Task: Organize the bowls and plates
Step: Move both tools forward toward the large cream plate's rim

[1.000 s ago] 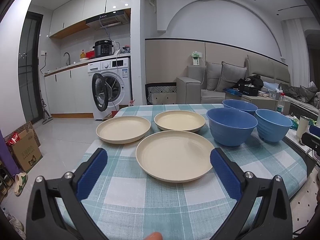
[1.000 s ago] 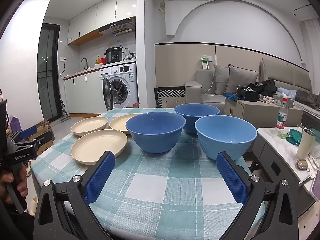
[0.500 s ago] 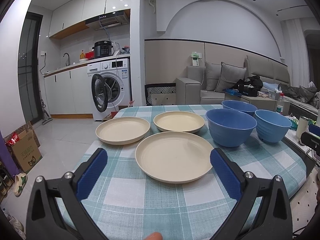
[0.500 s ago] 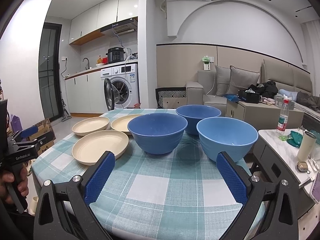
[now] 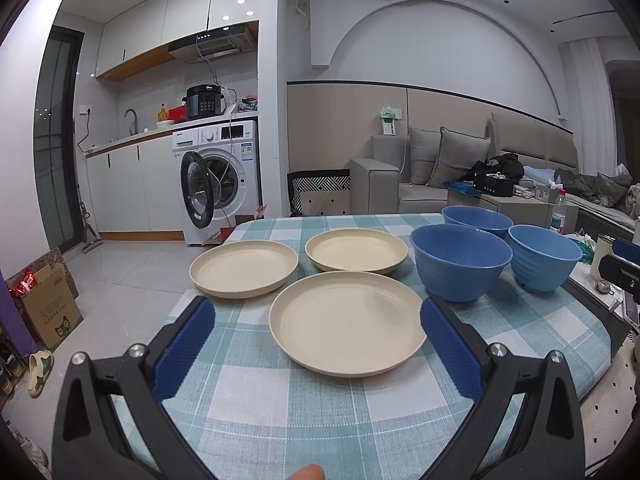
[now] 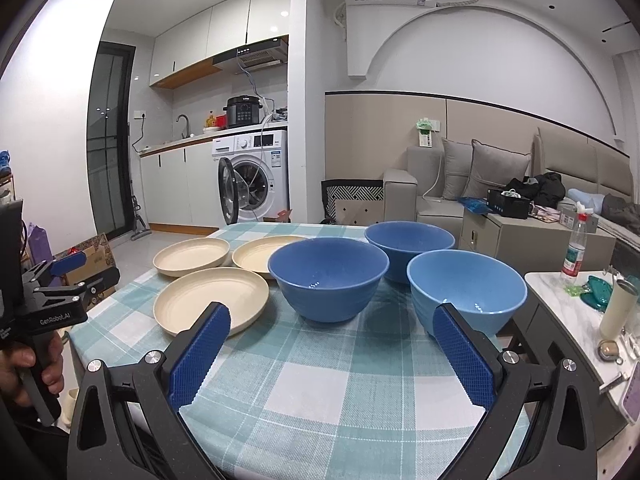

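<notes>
Three cream plates lie apart on the checked tablecloth: the nearest plate (image 5: 347,322), a left plate (image 5: 244,268) and a far plate (image 5: 356,249). Three blue bowls stand to their right: a middle bowl (image 6: 328,278), a far bowl (image 6: 410,246) and a lighter right bowl (image 6: 468,292). My left gripper (image 5: 318,346) is open, its blue pads either side of the nearest plate's front, above the cloth. In front of the middle and right bowls my right gripper (image 6: 330,354) hangs open and holds nothing. The left gripper (image 6: 64,270) also shows at the right wrist view's left edge, in a hand.
The table (image 5: 280,408) has a teal checked cloth; its front and left edges drop to the floor. A side table (image 6: 580,304) with a bottle and cup stands right. A washing machine (image 5: 218,182) with open door and a sofa (image 5: 432,176) are behind.
Both views have shifted only slightly; the plates and bowls sit a touch lower in the left wrist view. Nothing was grasped and both grippers stayed open.
</notes>
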### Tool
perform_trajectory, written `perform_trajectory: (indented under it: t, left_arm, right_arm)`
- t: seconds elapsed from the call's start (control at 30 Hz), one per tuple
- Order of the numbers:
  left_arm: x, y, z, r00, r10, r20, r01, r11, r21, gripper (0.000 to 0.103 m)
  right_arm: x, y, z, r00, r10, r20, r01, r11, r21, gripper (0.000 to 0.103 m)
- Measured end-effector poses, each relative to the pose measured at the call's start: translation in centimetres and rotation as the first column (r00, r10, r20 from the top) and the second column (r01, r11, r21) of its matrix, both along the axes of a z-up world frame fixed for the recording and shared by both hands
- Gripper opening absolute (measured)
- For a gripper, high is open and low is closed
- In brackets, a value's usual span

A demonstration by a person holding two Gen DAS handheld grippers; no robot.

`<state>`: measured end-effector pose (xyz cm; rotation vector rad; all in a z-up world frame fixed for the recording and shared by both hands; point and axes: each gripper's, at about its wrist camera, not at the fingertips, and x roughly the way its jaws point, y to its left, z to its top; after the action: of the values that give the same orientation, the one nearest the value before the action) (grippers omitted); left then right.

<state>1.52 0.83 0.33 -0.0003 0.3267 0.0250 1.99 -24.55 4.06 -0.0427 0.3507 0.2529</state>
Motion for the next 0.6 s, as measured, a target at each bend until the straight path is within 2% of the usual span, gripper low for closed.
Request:
perform_trajectory:
  t: [0.4, 0.6]
  left_arm:
    - [1.1, 1.1, 2.0, 0.999, 0.018, 0.041, -0.018, 1.0, 0.007, 0.103]
    - [2.0, 2.1, 3.0, 0.997, 0.035, 0.063, -0.036, 0.999, 0.007, 0.103]
  right_arm:
    - [2.9, 0.2, 3.5, 0.998, 0.063, -0.017, -0.061, 0.995, 0.084, 0.103]
    - [4.3, 1.3, 5.0, 0.996, 0.09, 0.0, -0.09, 0.994, 0.056, 0.103]
